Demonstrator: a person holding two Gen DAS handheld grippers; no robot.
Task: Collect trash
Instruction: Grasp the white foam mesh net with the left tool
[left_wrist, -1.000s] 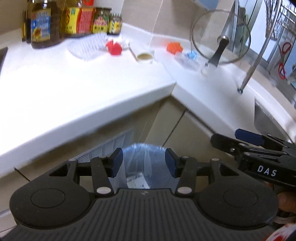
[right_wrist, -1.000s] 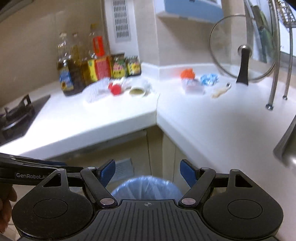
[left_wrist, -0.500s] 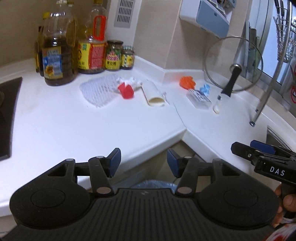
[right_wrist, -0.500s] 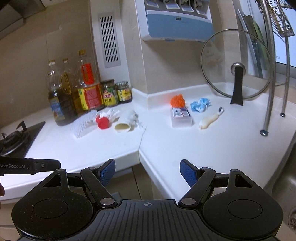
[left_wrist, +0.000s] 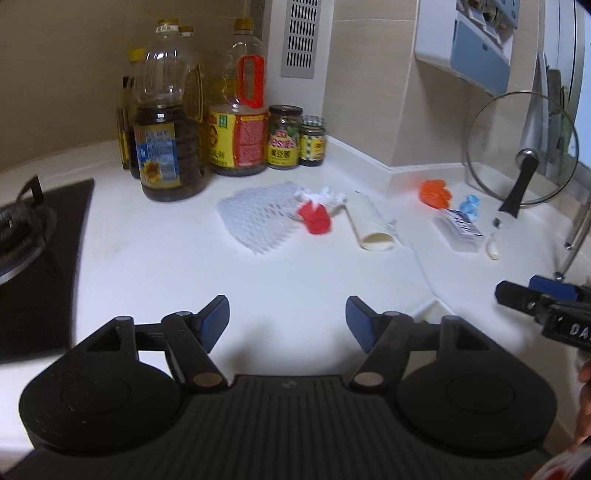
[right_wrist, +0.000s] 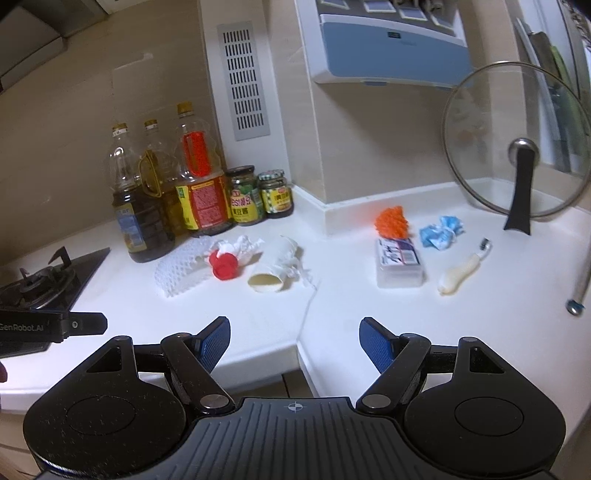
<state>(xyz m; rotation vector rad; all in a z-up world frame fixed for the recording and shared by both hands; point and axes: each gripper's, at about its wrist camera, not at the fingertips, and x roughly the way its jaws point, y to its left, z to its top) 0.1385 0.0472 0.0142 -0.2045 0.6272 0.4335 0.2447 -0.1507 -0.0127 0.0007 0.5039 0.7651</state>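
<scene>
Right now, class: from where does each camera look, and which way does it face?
Left wrist: sits on the left gripper, jaws open, facing the oil bottles; the right gripper shows at the right edge.
Right wrist: sits on the right gripper, jaws open, facing the counter corner; the left gripper shows at the left edge.
Shared: red trash, paper cup.

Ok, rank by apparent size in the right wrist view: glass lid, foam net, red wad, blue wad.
1. Glass lid
2. Foam net
3-4. Red wad and blue wad: too alike to rank.
</scene>
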